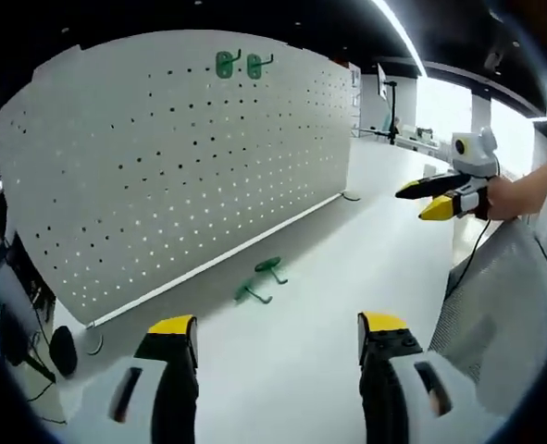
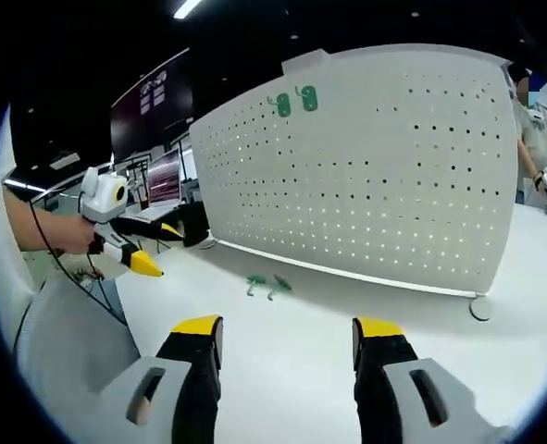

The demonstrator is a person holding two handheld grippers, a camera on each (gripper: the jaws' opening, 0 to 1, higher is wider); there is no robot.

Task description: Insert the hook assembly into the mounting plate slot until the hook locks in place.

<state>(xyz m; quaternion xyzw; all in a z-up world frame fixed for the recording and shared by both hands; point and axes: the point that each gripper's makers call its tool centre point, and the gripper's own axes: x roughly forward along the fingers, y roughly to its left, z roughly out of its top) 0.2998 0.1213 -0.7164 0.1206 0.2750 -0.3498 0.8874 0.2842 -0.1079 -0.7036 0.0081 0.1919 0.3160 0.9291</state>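
- While both grippers hover above the white tabletop, the left gripper has its yellow-tipped jaws spread wide with nothing between them.
- Right gripper likewise stands wide open and empty.
- Two green hooks lie side by side on the tabletop, just in front of the pegboard's foot and well apart from both grippers.
- White perforated mounting plate stands upright on the tabletop, two more green hooks hanging near its top edge.
- Seen from the left gripper view, the right gripper comes in at the right, held by a hand.
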